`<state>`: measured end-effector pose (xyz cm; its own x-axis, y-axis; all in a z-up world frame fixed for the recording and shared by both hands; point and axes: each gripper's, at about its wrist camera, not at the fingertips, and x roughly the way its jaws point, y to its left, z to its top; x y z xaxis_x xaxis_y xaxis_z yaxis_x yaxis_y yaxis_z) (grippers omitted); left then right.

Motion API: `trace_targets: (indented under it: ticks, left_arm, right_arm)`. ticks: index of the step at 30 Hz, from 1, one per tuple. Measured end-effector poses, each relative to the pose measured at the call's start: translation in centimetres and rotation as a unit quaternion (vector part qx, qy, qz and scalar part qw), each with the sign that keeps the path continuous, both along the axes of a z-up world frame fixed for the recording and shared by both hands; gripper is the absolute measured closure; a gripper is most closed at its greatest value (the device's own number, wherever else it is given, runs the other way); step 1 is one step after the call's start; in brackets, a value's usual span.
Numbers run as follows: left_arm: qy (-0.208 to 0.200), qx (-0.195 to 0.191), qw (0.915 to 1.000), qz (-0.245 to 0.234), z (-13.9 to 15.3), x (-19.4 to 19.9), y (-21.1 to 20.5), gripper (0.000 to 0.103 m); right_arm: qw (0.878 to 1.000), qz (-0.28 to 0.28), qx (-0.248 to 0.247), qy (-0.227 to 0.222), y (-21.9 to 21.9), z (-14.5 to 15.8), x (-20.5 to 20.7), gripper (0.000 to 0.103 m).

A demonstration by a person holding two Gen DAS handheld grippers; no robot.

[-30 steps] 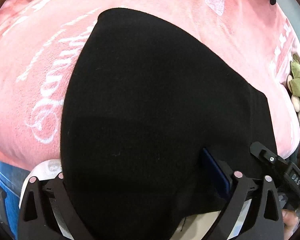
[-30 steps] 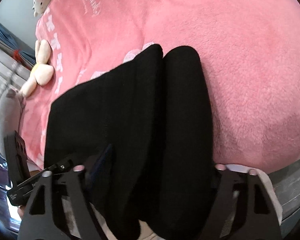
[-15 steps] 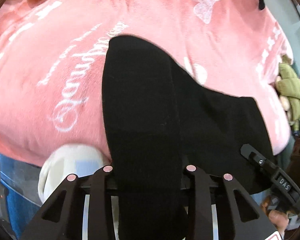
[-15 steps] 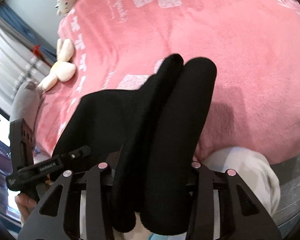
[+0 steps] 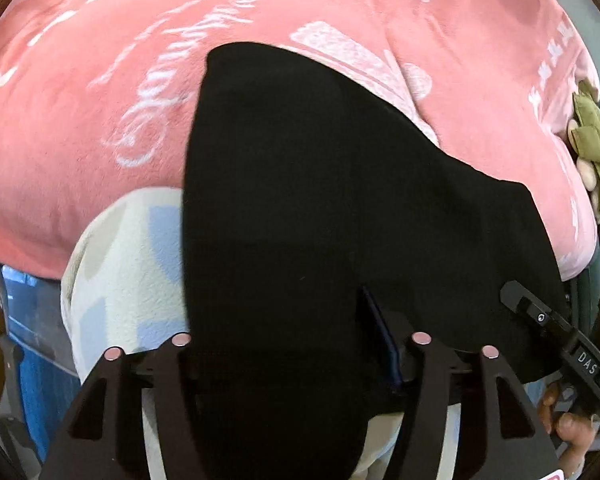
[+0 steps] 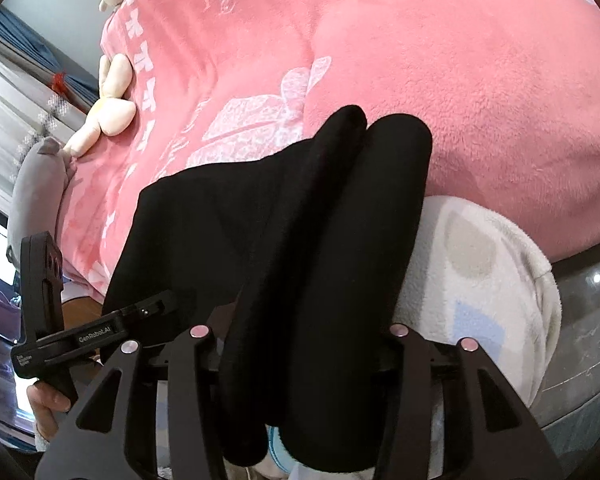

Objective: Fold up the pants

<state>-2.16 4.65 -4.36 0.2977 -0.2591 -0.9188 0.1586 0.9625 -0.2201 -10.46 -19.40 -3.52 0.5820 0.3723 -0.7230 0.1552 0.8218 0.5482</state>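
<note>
The black pants [image 5: 300, 208] look soft, limp and light, best held at near edges, where both grippers' jaws pinch them.

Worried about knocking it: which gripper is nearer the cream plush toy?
Left. The left gripper is at the black pants edge facing the cream plush toy; the right gripper is across them.

A home bedroom: pink plush blanket [image 6: 440, 80], stuffed toys [image 6: 112, 108], curtains [image 6: 16, 76].

One black pants [image 5: 300, 200], one pink blanket [image 5: 80, 120], two tongs [image 5: 300, 344] [image 6: 300, 332], three plush toys [image 6: 112, 96]
</note>
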Motion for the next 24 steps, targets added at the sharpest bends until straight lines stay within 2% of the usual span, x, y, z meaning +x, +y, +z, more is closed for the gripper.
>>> trace_targets:
  ticks: [3,6,8,9,10,15,21,24]
  left_arm:
    - [-0.008,0.013,0.9999,-0.007,0.0,0.5,-0.9,0.036]
    - [-0.013,0.021,0.9997,-0.006,-0.1,0.5,-1.6,0.037]
    - [-0.018,0.023,0.9996,-0.002,0.1,0.6,-1.8,0.053]
    - [-0.021,0.018,0.9996,0.0,0.3,0.6,-1.5,0.064]
    - [-0.022,0.011,0.9997,0.0,0.5,0.7,-1.5,0.068]
    - [-0.047,-0.005,0.9989,-0.008,3.1,-0.1,-1.1,0.074]
    - [-0.084,-0.018,0.996,-0.023,7.1,-1.2,-1.4,0.075]
    - [-0.105,-0.03,0.9937,-0.028,9.3,-1.8,-1.4,0.075]
  right_arm:
    - [1.0,-0.002,-0.005,0.0,0.0,0.0,0.0,0.058]
    - [1.0,0.002,-0.012,-0.002,0.1,0.0,0.2,0.057]
    - [1.0,0.001,-0.014,-0.003,0.0,0.1,0.0,0.059]
    - [1.0,0.003,-0.02,-0.004,0.1,0.1,0.0,0.06]
    - [1.0,0.005,-0.026,-0.006,0.3,0.2,-0.1,0.061]
    - [0.999,0.012,-0.039,-0.023,1.0,1.7,-0.5,0.064]
    - [0.998,0.016,-0.042,-0.049,1.4,4.8,-1.5,0.064]
    - [0.995,0.019,-0.052,-0.078,1.6,7.2,-2.4,0.064]
